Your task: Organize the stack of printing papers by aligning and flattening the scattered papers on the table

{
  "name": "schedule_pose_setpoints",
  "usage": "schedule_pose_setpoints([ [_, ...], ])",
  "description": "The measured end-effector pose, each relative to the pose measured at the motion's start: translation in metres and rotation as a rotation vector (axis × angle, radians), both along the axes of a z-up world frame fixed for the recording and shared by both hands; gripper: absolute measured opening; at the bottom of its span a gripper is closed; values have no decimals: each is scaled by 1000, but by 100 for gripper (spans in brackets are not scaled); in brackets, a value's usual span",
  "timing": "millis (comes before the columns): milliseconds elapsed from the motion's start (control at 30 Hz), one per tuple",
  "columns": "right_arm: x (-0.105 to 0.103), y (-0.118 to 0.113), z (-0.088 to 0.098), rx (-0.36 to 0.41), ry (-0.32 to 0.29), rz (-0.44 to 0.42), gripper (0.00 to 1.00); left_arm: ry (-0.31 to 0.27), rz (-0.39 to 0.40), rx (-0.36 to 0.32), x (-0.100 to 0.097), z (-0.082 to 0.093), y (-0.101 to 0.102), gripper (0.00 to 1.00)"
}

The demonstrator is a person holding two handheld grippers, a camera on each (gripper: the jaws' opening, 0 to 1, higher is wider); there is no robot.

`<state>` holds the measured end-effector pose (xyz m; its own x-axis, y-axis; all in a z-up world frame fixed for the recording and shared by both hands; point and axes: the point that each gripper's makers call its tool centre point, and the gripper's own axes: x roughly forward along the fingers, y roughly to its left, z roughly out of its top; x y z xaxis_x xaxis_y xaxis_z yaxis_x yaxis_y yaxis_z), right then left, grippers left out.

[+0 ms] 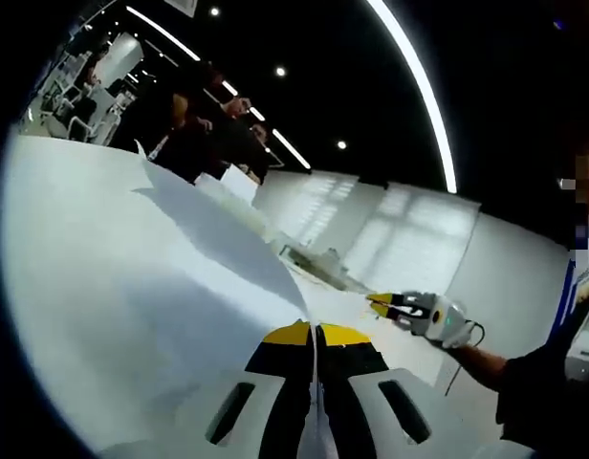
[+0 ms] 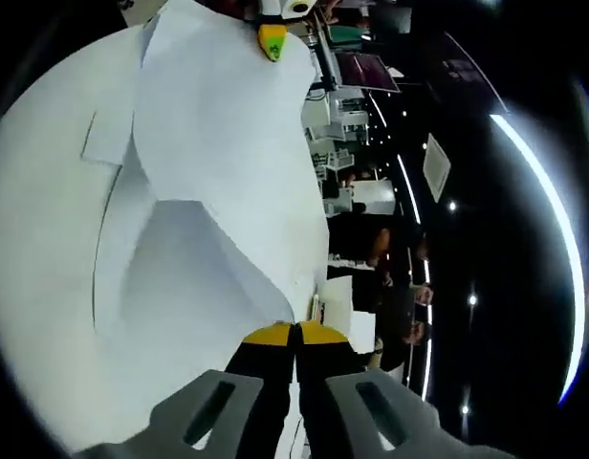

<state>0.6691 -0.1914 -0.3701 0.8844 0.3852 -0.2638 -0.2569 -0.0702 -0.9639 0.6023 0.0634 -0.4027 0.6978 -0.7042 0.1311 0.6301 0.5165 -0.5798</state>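
Left gripper (image 1: 316, 335), bottom centre of the left gripper view: yellow-tipped jaws together, pinching the edge of a white paper sheet (image 1: 132, 277) that spreads up and to the left across that frame. Right gripper (image 2: 294, 332), bottom centre of the right gripper view: jaws likewise clamped on the edge of the paper; the sheets (image 2: 218, 163) fan out above it, overlapping, corners staggered, one bulging with a shadowed fold in the middle of the frame. The left gripper also shows at the top centre of the right gripper view, biting the far edge. The right gripper appears at the right of the left gripper view, on the same paper. The paper looks lifted between both grips, sagging; the table (image 1: 390, 316) lies beyond, centre right. Risks, as judged: pulling the grips apart could tear or crease a sheet; loose sheets not caught in either pinch could slide out; setting the bulge down unflattened would fix a fold.
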Motion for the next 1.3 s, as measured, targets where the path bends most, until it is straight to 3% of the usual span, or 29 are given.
schedule_pose_setpoints([
  [167, 4, -27, 31, 61, -30, -63, 0, -2, -1, 2, 0, 1, 0, 6],
  [433, 3, -44, 64, 106, -56, -94, 0, -3, -6, -1, 0, 0, -5, 6],
  [633, -6, -41, 77, 247, 19, -79, 0, -6, -9, 2, -1, 0, -6, 6],
  [700, -12, -39, 87, 347, 71, -68, 0, -8, -8, 3, -1, 0, -6, 6],
  [900, -32, -34, 123, 534, 181, -26, 0, -12, -9, 4, -1, 0, -7, 6],
  [1033, -46, -32, 142, 601, 245, 3, 0, -30, -18, 18, -2, 1, -10, 6],
  [1300, -70, -33, 190, 717, 309, 43, 0, -56, -29, 39, -3, 5, -13, 6],
])
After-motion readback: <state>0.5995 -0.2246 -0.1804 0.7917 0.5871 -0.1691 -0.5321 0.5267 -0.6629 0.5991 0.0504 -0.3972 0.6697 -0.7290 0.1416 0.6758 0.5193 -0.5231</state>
